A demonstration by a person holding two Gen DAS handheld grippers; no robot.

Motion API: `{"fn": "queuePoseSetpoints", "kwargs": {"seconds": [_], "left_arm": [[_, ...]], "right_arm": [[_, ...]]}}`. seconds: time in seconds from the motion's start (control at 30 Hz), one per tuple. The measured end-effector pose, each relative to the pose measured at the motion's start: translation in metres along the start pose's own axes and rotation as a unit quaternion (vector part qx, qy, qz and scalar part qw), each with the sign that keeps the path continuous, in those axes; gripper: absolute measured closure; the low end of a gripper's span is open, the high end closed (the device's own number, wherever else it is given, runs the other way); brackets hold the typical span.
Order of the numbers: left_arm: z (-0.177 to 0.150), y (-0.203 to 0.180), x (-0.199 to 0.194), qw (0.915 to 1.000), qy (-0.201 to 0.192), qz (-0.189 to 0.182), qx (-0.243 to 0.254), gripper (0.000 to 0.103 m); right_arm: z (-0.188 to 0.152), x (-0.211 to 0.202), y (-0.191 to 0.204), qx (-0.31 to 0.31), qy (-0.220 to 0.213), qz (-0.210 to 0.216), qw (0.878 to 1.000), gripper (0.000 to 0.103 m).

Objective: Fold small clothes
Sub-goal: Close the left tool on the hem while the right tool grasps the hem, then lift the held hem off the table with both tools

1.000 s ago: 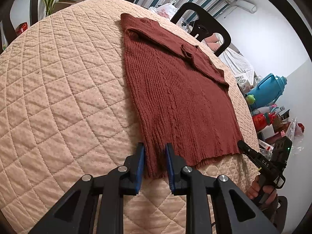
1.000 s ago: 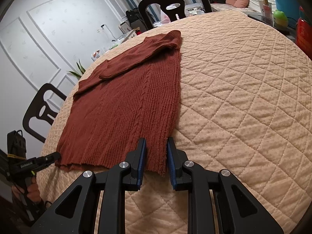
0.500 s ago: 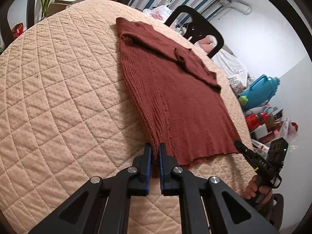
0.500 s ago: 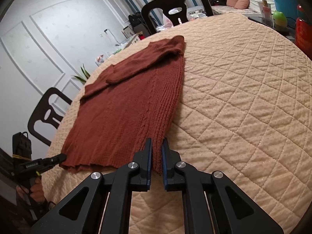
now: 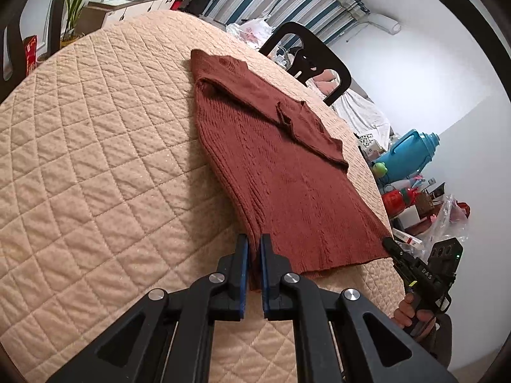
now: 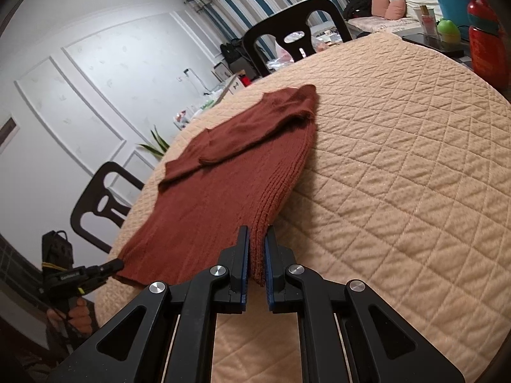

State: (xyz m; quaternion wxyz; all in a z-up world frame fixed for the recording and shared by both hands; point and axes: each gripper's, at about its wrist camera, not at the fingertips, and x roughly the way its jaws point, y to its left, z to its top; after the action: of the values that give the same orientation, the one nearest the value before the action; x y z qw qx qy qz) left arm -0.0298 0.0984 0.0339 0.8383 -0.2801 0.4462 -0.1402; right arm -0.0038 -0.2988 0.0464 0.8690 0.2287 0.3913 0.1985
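A rust-red knit sweater (image 5: 287,172) lies on the quilted peach table cover (image 5: 95,175), sleeves folded across the chest. My left gripper (image 5: 254,247) is shut on the hem's left corner and lifts it slightly. My right gripper (image 6: 256,249) is shut on the hem's right corner of the sweater (image 6: 230,188), also raised off the cover (image 6: 399,191). Each gripper shows in the other's view: the right gripper (image 5: 391,245) at the far hem corner, the left gripper (image 6: 116,265) likewise.
Black chairs stand at the table's far side (image 5: 306,60) and left side (image 6: 102,201). A blue jug (image 5: 412,150), a red bottle (image 6: 485,32) and clutter sit beyond the table's right edge. A potted plant (image 5: 73,6) stands behind.
Both grippers went from open around the hem corners to shut on them, and have lifted the hem edge off the cover and drawn it up slightly.
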Motion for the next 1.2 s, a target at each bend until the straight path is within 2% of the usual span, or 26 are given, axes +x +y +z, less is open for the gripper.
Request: {"fn": "queuePoseSetpoints", "kwargs": {"seconds": [0.23, 0.33, 0.43, 0.6, 0.63, 0.67, 0.73, 0.77, 0.9, 0.97, 1.03, 1.2], "left_arm": [[-0.005, -0.005, -0.020, 0.9996, -0.020, -0.020, 0.010, 0.095], [-0.002, -0.004, -0.022, 0.9995, -0.026, -0.016, 0.013, 0.095], [-0.003, 0.000, -0.009, 0.9999, -0.007, 0.002, 0.014, 0.095], [-0.009, 0.009, 0.012, 0.9994, 0.020, 0.027, -0.001, 0.094], [-0.010, 0.008, 0.014, 0.9992, 0.020, 0.033, 0.003, 0.088], [-0.010, 0.009, 0.014, 0.9991, 0.021, 0.036, 0.004, 0.078], [-0.011, 0.010, 0.018, 0.9991, 0.029, 0.030, -0.006, 0.066], [-0.011, 0.010, 0.020, 0.9990, 0.032, 0.029, -0.008, 0.065], [-0.012, 0.012, 0.024, 0.9987, 0.035, 0.032, -0.015, 0.068], [-0.011, 0.013, 0.024, 0.9985, 0.037, 0.039, -0.014, 0.076], [-0.009, 0.015, 0.027, 0.9981, 0.041, 0.043, -0.018, 0.079], [-0.009, 0.010, 0.029, 0.9978, 0.043, 0.050, -0.006, 0.079]], "right_arm": [[-0.009, -0.021, 0.010, -0.006, -0.023, 0.015, 1.000, 0.097], [-0.010, -0.022, 0.011, -0.010, -0.023, 0.012, 1.000, 0.097], [-0.012, -0.017, 0.009, -0.007, -0.018, 0.008, 1.000, 0.097], [-0.018, -0.006, 0.001, -0.009, -0.007, -0.024, 1.000, 0.097], [-0.019, -0.006, 0.000, -0.009, -0.003, -0.028, 1.000, 0.097], [-0.019, -0.005, 0.000, -0.009, -0.002, -0.031, 0.999, 0.097], [-0.021, -0.004, -0.001, -0.011, 0.003, -0.030, 0.999, 0.097], [-0.020, -0.003, 0.000, -0.013, 0.005, -0.031, 0.999, 0.097], [-0.021, -0.001, 0.000, -0.014, 0.007, -0.031, 0.999, 0.097], [-0.022, -0.001, -0.001, -0.013, 0.009, -0.030, 0.999, 0.097], [-0.022, 0.000, -0.002, -0.012, 0.012, -0.030, 0.999, 0.097], [-0.023, 0.004, -0.002, -0.011, 0.017, -0.029, 0.999, 0.097]]}}
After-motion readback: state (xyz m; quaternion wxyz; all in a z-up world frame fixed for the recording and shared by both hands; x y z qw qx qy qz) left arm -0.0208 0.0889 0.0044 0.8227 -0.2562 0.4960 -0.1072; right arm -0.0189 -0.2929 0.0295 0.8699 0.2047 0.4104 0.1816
